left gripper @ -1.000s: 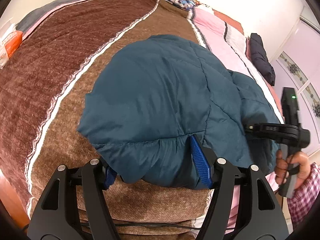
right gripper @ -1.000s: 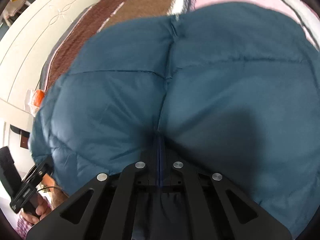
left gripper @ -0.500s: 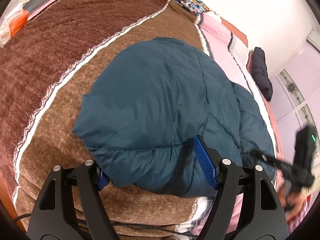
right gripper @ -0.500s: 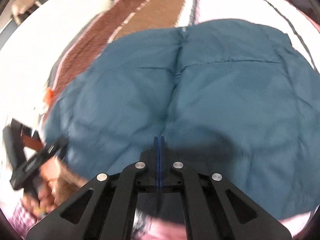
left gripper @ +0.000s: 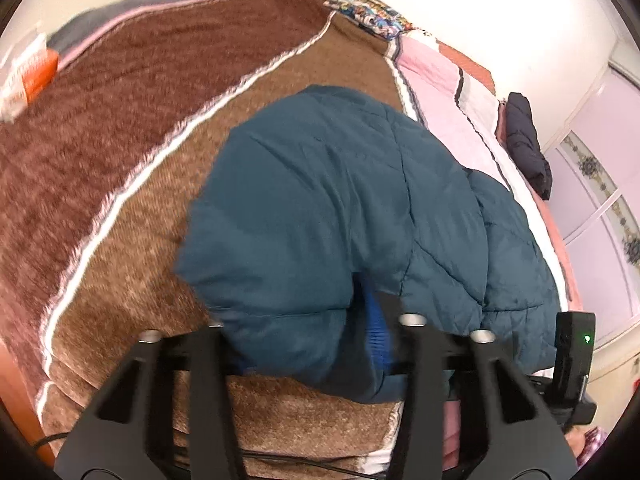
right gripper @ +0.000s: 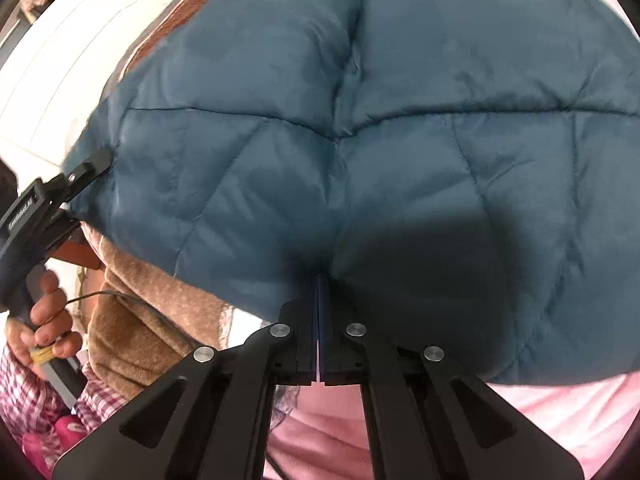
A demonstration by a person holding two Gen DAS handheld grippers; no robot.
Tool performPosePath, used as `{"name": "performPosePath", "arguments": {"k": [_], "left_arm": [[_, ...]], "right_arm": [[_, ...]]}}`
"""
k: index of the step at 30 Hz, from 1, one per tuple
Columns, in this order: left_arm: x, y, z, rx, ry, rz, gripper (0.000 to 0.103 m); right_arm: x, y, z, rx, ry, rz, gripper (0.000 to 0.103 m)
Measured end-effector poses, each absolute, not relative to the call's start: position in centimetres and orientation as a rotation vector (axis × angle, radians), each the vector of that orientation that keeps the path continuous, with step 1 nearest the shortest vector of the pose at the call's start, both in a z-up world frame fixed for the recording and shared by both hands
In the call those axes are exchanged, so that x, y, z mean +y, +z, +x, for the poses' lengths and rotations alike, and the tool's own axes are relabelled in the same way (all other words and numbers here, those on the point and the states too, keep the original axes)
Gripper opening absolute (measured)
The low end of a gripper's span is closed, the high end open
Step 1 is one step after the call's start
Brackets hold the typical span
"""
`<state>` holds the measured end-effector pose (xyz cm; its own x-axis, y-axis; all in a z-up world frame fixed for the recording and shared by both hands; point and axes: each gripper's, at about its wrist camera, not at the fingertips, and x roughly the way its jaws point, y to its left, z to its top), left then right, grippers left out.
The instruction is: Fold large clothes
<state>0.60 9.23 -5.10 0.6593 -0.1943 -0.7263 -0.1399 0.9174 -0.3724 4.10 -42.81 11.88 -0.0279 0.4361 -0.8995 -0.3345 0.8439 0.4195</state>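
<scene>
A teal quilted jacket (left gripper: 340, 208) lies bunched on the bed and fills most of the right wrist view (right gripper: 400, 100). My left gripper (left gripper: 300, 340) is at its near hem. Its jaws are closing, with a puffy fold of the jacket between them, and the blue right pad (left gripper: 376, 332) digs into the fabric. The left finger is hidden behind the fold. My right gripper (right gripper: 319, 284) is shut on the jacket's edge near the bed's side, where a crease runs into its tips. Its body (left gripper: 572, 348) shows at the lower right of the left wrist view.
A brown striped blanket (left gripper: 140, 140) covers the bed, with a pink sheet (left gripper: 440, 80) beside it. A dark garment (left gripper: 524, 140) and a patterned pillow (left gripper: 372, 12) lie at the far end. A person's hand (right gripper: 44, 320) holds the left gripper's handle. Lilac wardrobe doors (left gripper: 600, 208) stand on the right.
The left jaws have narrowed from wide open onto the jacket's near hem. The right gripper stayed shut and moved along the bed's edge, toward the lower right of the left wrist view.
</scene>
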Motion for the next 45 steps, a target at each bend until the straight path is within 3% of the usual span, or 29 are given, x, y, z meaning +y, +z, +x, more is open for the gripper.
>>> {"name": "performPosePath", "arguments": {"k": [2, 5, 9, 15, 24, 30, 38, 45], "left_arm": [[9.2, -4.7, 0.4, 0.841, -0.034, -0.416, 0.023], [8.4, -3.9, 0.0, 0.811, -0.024, -0.365, 0.019], [7.5, -1.9, -0.6, 0.76, -0.033, -0.302, 0.017], [5.7, 0.7, -1.1, 0.703, -0.052, -0.23, 0.017], [-0.4, 6.5, -1.8, 0.59, -0.152, -0.07, 0.016], [-9.6, 10.6, -2.0, 0.508, -0.366, 0.057, 0.015], [-23.0, 7.1, -1.1, 0.602, -0.648, 0.201, 0.015], [-27.3, 1.7, -0.1, 0.721, -0.731, 0.272, 0.018]], "right_arm": [[-42.7, 11.3, 4.4, 1.475, 0.617, 0.087, 0.0], [-43.2, 11.6, 4.1, 1.471, 0.614, 0.073, 0.0], [-43.5, 15.0, 3.1, 1.408, 0.634, 0.091, 0.0], [-51.9, 20.6, 4.5, 1.217, 0.489, 0.195, 0.0], [-57.1, 13.9, 6.4, 1.296, 0.359, 0.318, 0.0], [-58.0, 13.0, 6.6, 1.291, 0.409, 0.412, 0.0], [-60.5, 11.4, 5.8, 1.269, 0.45, 0.52, 0.0], [-64.8, 11.8, 3.9, 1.259, 0.478, 0.66, 0.0]]}}
